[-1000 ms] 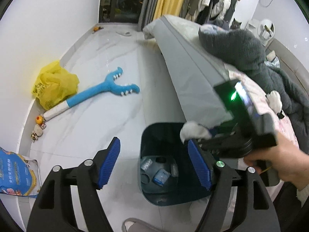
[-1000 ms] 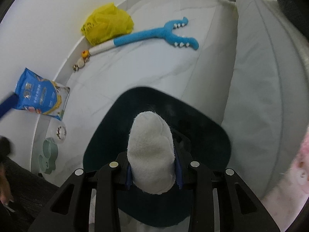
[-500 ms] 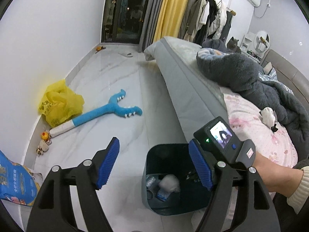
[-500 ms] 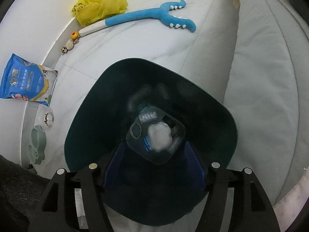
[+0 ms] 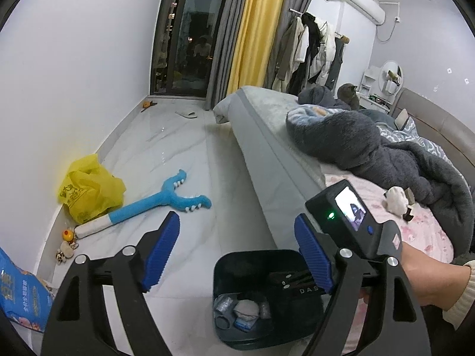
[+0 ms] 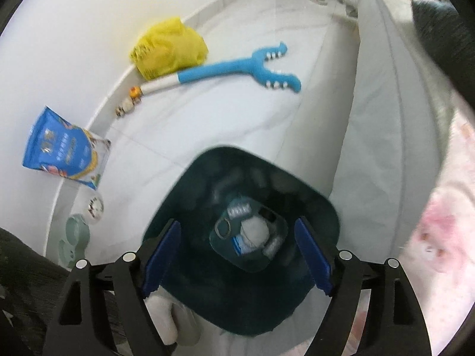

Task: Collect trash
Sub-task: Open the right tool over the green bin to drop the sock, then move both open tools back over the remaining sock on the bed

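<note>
A dark teal trash bin [image 5: 237, 267] stands on the white floor beside the bed. In it a white crumpled wad [image 6: 255, 231] lies on bottles and wrappers, and it also shows in the left wrist view [image 5: 245, 308]. My right gripper [image 6: 237, 225] hangs right above the bin mouth. Its jaws are opening, with nothing between the blue pads. The left wrist view shows the right gripper [image 5: 292, 281] over the bin, held by a hand. My left gripper [image 5: 236, 225] is above and beside the bin, its jaws opening and empty.
A yellow plastic bag [image 5: 89, 190], a blue plush toy [image 5: 166, 198] and a blue printed bag [image 5: 17, 293] lie along the left wall. The bed [image 5: 267, 154] with a dark blanket fills the right; a small white lump [image 5: 394, 200] sits on its pink sheet. Pet bowls [image 6: 74, 234] stand near the wall.
The right gripper opened and let go of the white wad, which now lies in the bin; then it rose. The left gripper rose and tilted up.
</note>
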### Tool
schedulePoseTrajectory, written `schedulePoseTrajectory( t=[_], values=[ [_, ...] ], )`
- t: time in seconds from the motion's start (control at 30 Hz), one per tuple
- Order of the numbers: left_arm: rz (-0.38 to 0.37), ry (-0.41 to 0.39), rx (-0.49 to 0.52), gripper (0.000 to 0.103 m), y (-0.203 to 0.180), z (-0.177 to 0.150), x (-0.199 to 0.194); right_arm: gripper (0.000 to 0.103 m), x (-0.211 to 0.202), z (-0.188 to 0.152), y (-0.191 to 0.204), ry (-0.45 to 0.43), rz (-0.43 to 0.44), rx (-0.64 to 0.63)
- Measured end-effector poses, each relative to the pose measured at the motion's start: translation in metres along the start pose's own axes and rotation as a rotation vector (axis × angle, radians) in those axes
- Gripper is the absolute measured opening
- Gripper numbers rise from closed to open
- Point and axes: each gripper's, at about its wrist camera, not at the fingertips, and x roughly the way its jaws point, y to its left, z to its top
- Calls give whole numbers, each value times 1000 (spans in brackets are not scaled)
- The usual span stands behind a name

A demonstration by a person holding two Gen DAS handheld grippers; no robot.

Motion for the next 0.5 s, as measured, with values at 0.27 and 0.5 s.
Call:
schedulePoseTrajectory(
  t=[0.27, 0.5],
  values=[
    [-35, -6, 31, 84, -25, 3, 8, 86, -53, 0, -16, -140, -11, 16],
    [-74, -7, 47, 86, -48, 7, 16, 87, -87, -11, -38, -233, -21, 49]
  ],
)
